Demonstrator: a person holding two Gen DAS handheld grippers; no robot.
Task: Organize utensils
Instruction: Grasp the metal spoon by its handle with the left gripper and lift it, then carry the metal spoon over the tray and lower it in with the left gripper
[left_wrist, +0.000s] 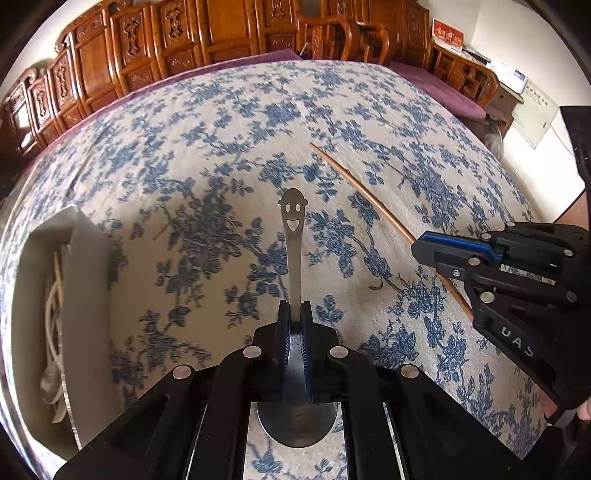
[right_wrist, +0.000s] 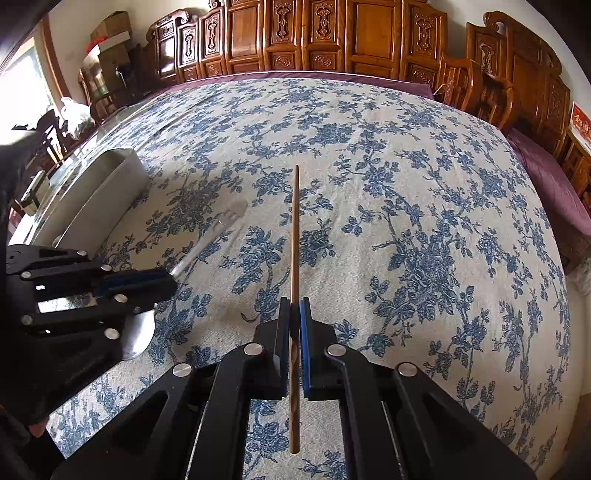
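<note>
My left gripper (left_wrist: 294, 308) is shut on a steel spoon (left_wrist: 294, 236); its smiley-face handle points forward above the cloth and its bowl sits back between the arms. My right gripper (right_wrist: 294, 304) is shut on a thin wooden chopstick (right_wrist: 295, 229) that points forward. In the left wrist view the right gripper (left_wrist: 424, 245) comes in from the right with the chopstick (left_wrist: 362, 192) slanting up-left. In the right wrist view the left gripper (right_wrist: 168, 282) is at the left with the spoon (right_wrist: 207, 236). A white organizer box (left_wrist: 81, 266) stands at the left.
The table is covered with a blue floral cloth (left_wrist: 221, 122). The white box (right_wrist: 107, 184) holds white utensils (left_wrist: 55, 295). Carved wooden cabinets (right_wrist: 332, 33) and chairs (left_wrist: 343, 35) stand beyond the far edge.
</note>
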